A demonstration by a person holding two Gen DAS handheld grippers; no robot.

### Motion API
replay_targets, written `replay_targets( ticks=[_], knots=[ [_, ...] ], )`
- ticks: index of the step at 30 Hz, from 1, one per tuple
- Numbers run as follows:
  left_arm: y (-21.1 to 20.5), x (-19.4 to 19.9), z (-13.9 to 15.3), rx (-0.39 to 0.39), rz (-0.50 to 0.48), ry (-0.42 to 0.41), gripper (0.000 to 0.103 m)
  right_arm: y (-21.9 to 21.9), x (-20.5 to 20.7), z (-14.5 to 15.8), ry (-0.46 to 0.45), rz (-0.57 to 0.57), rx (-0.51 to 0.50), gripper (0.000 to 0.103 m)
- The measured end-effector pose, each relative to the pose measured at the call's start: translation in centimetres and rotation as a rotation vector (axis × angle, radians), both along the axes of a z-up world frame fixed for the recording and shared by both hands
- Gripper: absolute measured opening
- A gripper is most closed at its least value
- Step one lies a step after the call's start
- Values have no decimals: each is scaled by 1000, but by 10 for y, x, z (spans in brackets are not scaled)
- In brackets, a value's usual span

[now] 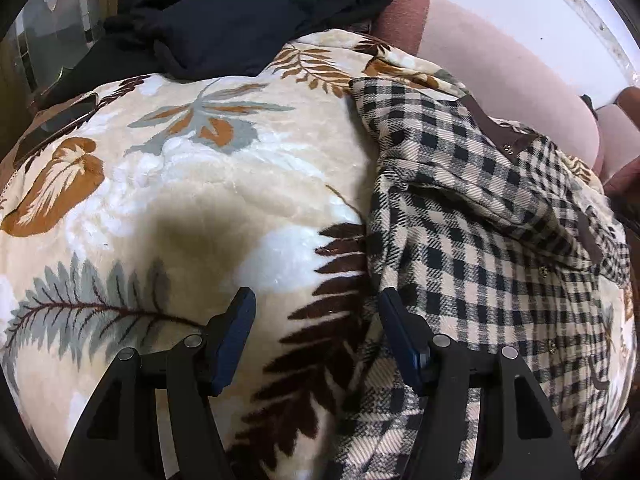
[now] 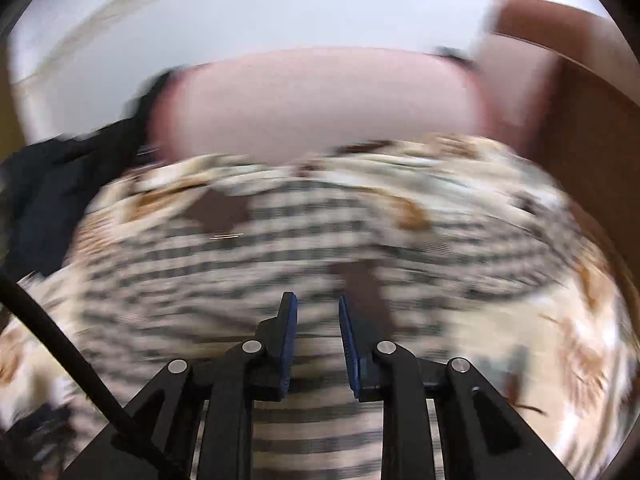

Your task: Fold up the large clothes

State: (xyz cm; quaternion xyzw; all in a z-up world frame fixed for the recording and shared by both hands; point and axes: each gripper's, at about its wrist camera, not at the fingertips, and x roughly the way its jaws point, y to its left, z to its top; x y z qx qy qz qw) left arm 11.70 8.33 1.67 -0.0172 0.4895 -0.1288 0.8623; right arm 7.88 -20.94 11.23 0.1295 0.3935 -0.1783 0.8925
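Two grippers: both over the sofa, neither with cloth between its fingers as far as the views show.
Far left: a heap of dark navy and black clothes (image 1: pixel 240 20) lies at the back, on the edge of the cream plush blanket printed with brown, orange and grey leaves (image 1: pixel 180 184).
Left gripper (image 1: pixel 316 308): fingers spread wide, nothing held; one pad over bare blanket, the other at the near left edge of the garment.
Task garment: the cream-and-black checked flannel shirt with brown trim and snap buttons (image 1: pixel 460 200) lies rumpled on the blanket's right part, open and creased, with no tidy fold visible.
Right gripper (image 2: pixel 318 312): fingers parted by a moderate gap, seemingly empty, low over the checked shirt (image 2: pixel 280 248); this view is badly smeared by motion, so whether it touches the cloth I cannot tell.
Behind, right: the pink sofa backrest (image 1: pixel 500 92).
Progress: I judge it early. The shirt needs spreading flat, then sleeves and sides folded in; the dark heap looks unfolded too.
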Motion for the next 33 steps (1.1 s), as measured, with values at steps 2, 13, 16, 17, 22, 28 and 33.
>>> replay_targets(
  ticks=[2,13,16,17,22,28,33],
  knots=[
    [3,0,3,-4,7,-7,63,28,31,-10,22,112,76,24],
    [33,18,12,-67,70,25,63,101,149,-101,227,211,-14,27],
    [40,22,15,-75,90,20,63,106,153,-79,208,211,-66,27],
    [44,24,17,-77,99,14,63,108,151,-69,171,219,-54,28],
    [63,31,23,-68,162,-16,63,129,136,-60,110,266,63,27],
    [76,35,25,-78,197,-12,63,176,93,-100,134,317,91,28],
    [66,30,24,-60,168,-23,63,166,57,-85,134,393,137,28]
  ],
)
